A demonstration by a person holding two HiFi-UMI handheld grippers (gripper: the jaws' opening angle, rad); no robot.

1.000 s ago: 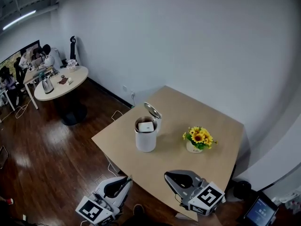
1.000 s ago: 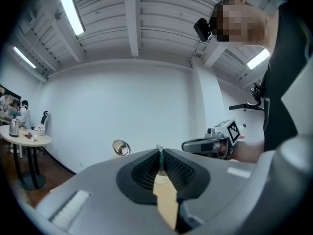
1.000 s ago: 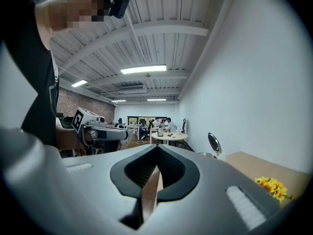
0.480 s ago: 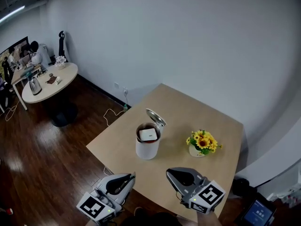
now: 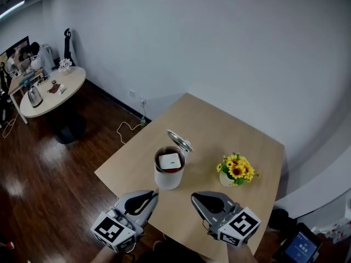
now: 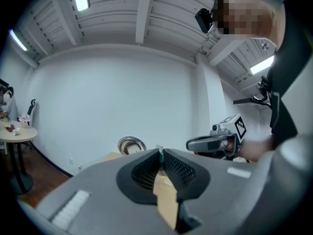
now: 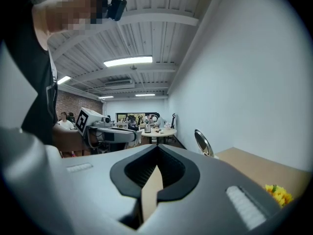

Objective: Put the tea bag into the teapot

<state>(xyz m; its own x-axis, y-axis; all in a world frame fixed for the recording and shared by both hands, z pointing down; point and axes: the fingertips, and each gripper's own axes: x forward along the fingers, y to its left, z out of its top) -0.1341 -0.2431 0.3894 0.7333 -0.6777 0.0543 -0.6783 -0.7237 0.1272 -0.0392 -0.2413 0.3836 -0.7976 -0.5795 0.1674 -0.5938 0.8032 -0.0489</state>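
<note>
The tea bag (image 5: 170, 160) lies flat in the teapot's (image 5: 167, 178) open mouth, near the table's (image 5: 219, 125) left edge. It sits just ahead of the left gripper (image 5: 150, 196), which is nearer than the right gripper (image 5: 195, 198). Both have their jaws pressed together (nothing identifiable between them).

Even glow from ceiling lights (image 7: 128, 61), soft shadows, fisheye-warped edges

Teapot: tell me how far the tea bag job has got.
Looks done: the lid of the teapot stands open, and a white square packet, apparently the tea bag, lies in its mouth. In hand: the left gripper is shut on a thin green-white scrap, possibly the bag's tag; the right gripper is shut and empty. Left: letting go of that scrap.
</note>
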